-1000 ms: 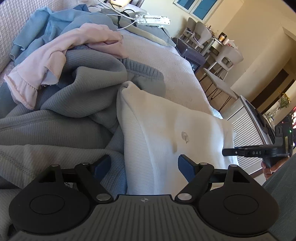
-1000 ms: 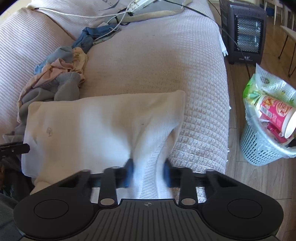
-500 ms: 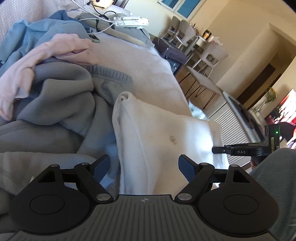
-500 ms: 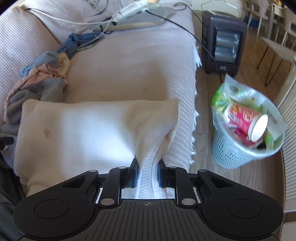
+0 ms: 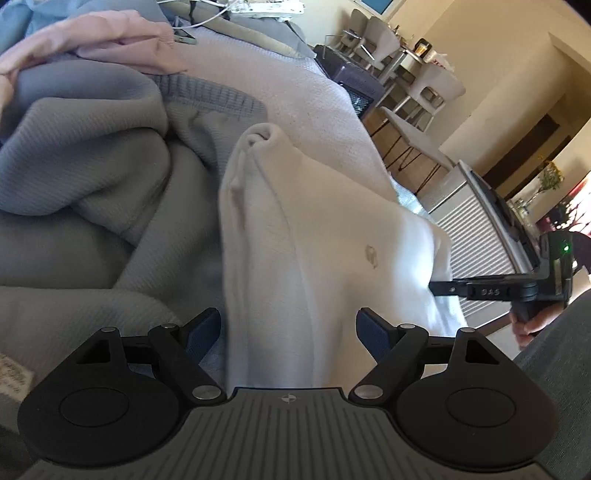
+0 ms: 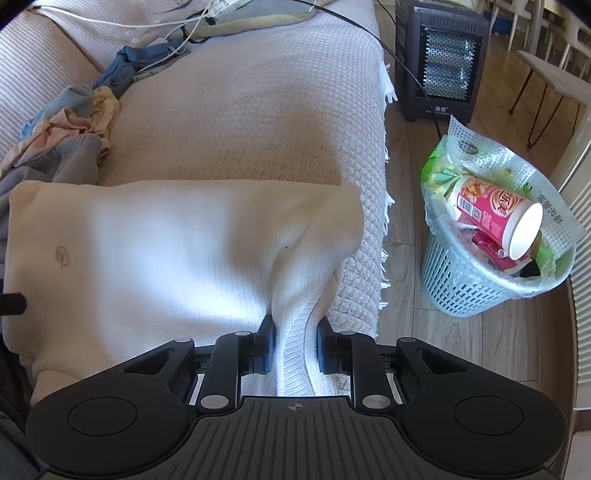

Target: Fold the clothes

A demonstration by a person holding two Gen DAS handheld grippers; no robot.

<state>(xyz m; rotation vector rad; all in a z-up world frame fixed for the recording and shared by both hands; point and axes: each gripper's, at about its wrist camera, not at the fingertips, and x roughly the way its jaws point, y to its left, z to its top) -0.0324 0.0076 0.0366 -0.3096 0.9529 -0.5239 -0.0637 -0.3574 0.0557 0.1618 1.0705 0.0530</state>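
Note:
A folded white knit garment lies on the sofa, with a small dark mark on its front. My right gripper is shut on its ribbed hem, and the cloth bunches up between the pads. From the left wrist view that gripper reaches into the garment's far side, with a hand below it. My left gripper stands open over the garment's near folded edge. The cloth lies between the wide-apart fingers and is not pinched. One left fingertip shows at the right wrist view's edge.
Crumpled grey garments and a pink one pile up left of the white garment. The sofa's waffle cover stretches behind. On the floor stand a heater and a full waste basket. Cables lie at the back.
My left gripper has moved in along the white garment's folded edge, which now looms larger between its fingers. The right gripper keeps its hold on the hem and has shifted slightly.

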